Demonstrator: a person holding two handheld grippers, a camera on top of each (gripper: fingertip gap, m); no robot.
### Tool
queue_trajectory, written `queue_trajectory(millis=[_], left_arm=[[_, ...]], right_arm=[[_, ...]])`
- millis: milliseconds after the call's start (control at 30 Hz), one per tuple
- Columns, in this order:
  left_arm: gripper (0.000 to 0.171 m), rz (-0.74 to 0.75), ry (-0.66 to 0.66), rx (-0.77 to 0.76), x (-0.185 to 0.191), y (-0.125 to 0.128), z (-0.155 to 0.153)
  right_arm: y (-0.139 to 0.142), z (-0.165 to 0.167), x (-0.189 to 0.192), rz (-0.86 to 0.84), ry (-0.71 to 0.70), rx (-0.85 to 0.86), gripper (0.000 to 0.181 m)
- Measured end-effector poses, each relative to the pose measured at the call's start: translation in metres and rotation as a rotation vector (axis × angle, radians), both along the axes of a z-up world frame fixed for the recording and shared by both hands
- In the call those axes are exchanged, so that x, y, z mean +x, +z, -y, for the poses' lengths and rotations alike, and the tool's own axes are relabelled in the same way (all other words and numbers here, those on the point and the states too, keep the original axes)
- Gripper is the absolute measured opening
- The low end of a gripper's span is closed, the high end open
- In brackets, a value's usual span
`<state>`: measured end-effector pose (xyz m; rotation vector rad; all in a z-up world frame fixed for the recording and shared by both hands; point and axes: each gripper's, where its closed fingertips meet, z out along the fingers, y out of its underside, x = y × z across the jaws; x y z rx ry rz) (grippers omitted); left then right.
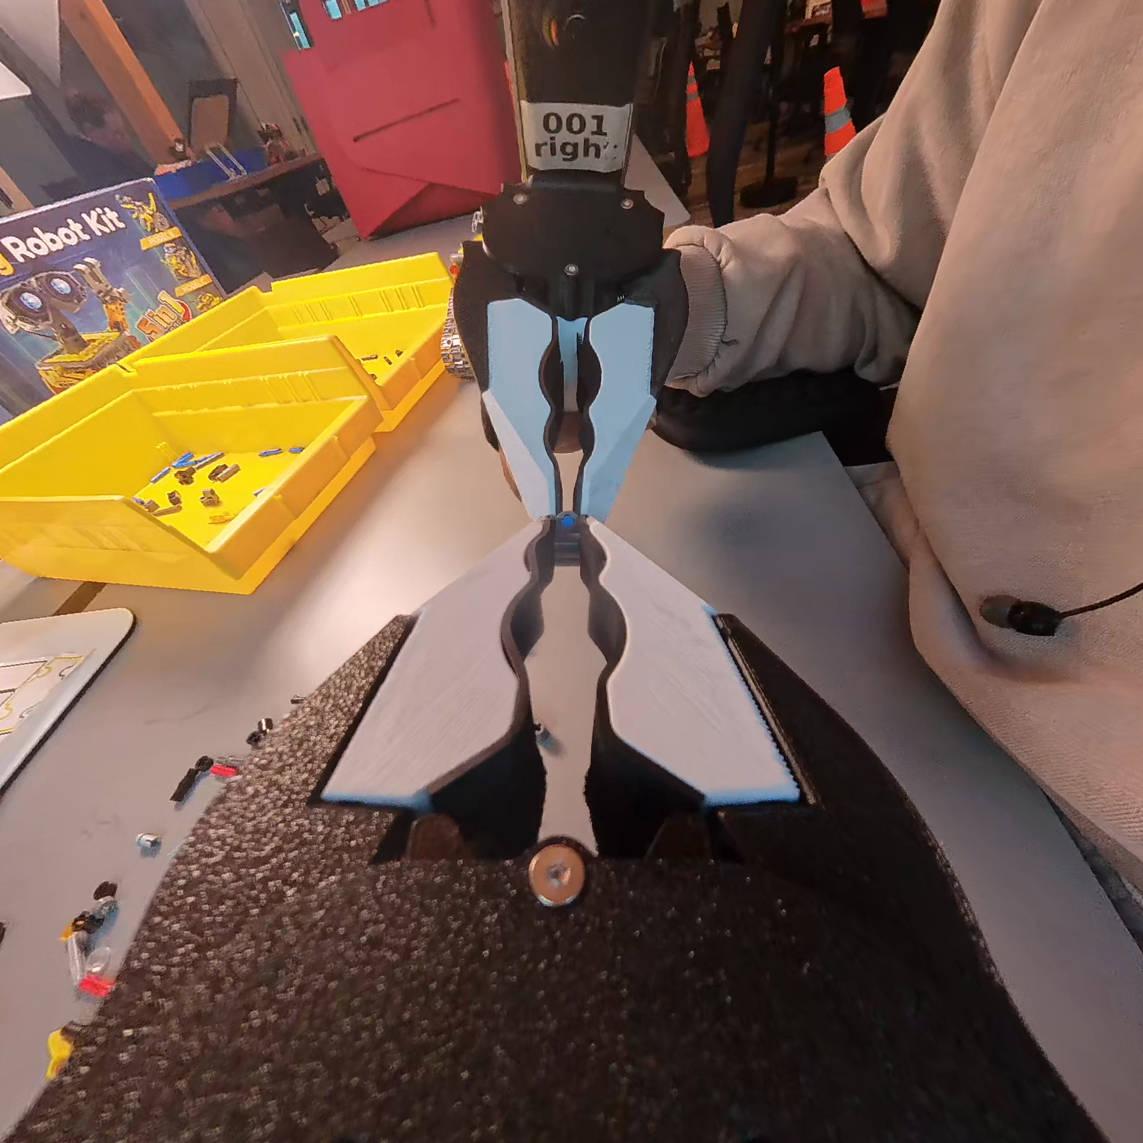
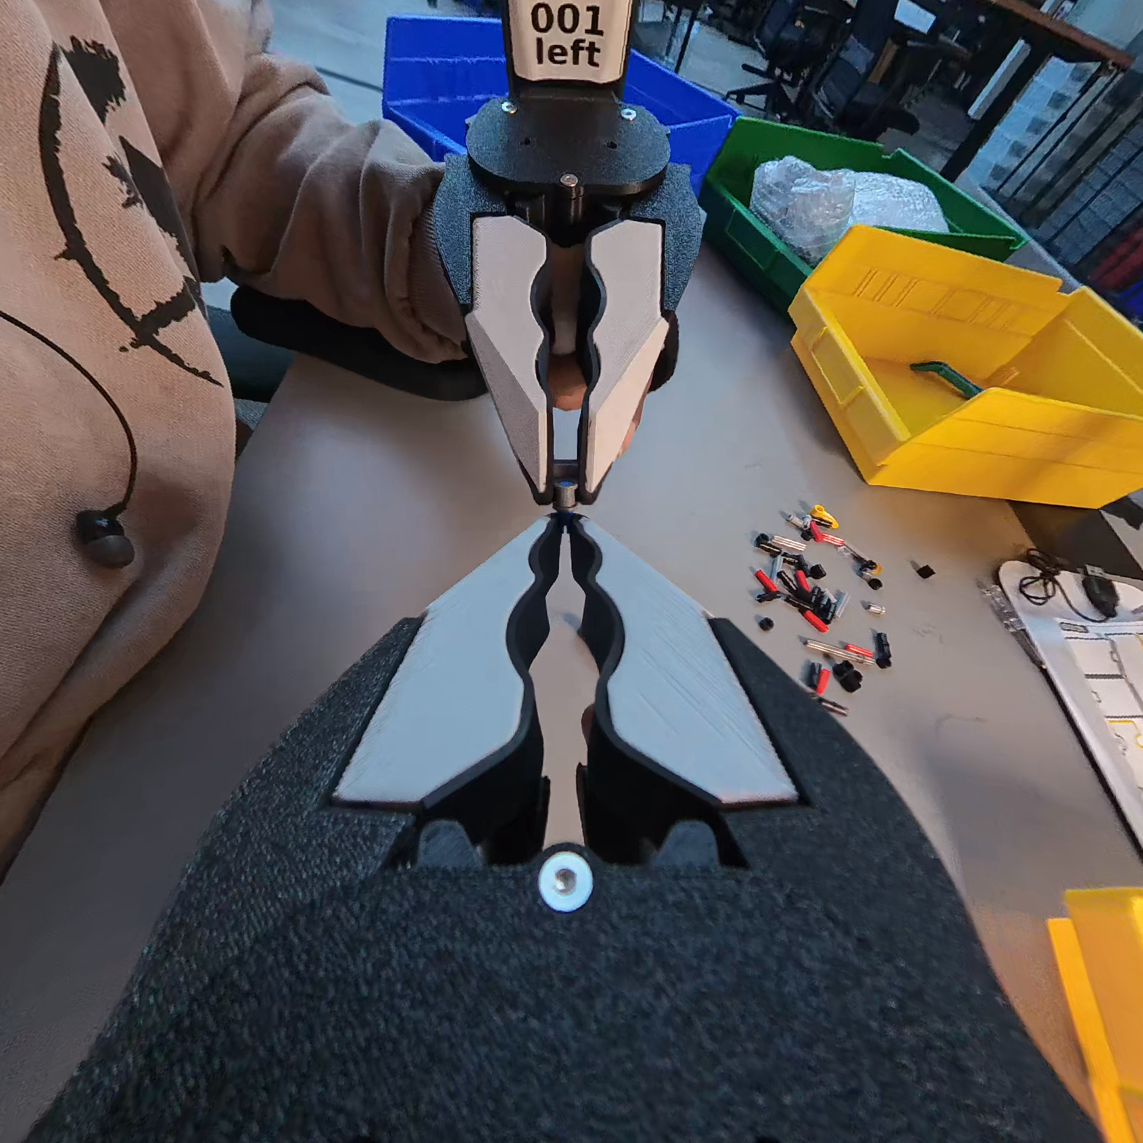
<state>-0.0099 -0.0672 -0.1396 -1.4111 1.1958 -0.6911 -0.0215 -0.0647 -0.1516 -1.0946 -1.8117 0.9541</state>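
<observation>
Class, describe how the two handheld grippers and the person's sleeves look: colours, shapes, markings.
Both the left gripper and the right gripper have a black textured body, pale grey wedge-shaped jaws with wavy black inner edges, and a white label on the black handle. The sleeves are beige with ribbed cuffs.

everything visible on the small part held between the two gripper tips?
The small part is dark grey, plastic-looking, with a blue stud at its far end. It hangs above the grey table, pinched in the left gripper, while the right gripper closes on the blue end. Finer detail is too small to tell.
</observation>
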Motion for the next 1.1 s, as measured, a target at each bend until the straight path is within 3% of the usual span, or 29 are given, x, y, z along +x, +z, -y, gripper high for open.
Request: queue_trajectory(millis=[533, 567, 600, 633, 700, 767, 900, 1100], left_arm=[[0.005, 0.125, -0.065, -0.094, 0.008, 0.005, 0.002], [0.006, 0.239, -0.078, -0.092, 0.006, 0.025, 0.002], [0.006, 0.423, -0.124, -0.092, -0.004, 0.068, 0.006], [0.005, 0.431, -0.112, -0.017, -0.012, 0.089, 0.005], [0.007, 0.335, -0.015, 0.060, -0.025, 0.088, -0.006], [0.007, 0.380, 0.044, -0.076, -0.041, 0.066, -0.021], [0.007, 0.326, 0.081, -0.213, -0.038, 0.031, -0.034], [0.007, 0.420, 0.028, -0.289, -0.026, 0.030, -0.033]], right_arm=[[-0.014, 0.011, -0.004, -0.009, 0.041, -0.198, 0.001], [-0.017, 0.012, -0.005, 0.004, 0.045, -0.187, 0.000], [-0.070, 0.008, 0.003, 0.237, 0.033, -0.039, 0.000], [-0.097, 0.018, 0.005, 0.298, 0.065, -0.036, 0.000], [-0.040, 0.010, -0.010, 0.063, 0.010, -0.098, 0.000], [-0.005, -0.016, -0.010, -0.033, -0.041, -0.101, 0.000], [-0.013, -0.023, -0.007, -0.033, -0.059, -0.141, 0.000], [-0.007, -0.033, 0.000, -0.102, -0.118, -0.160, 0.000]])
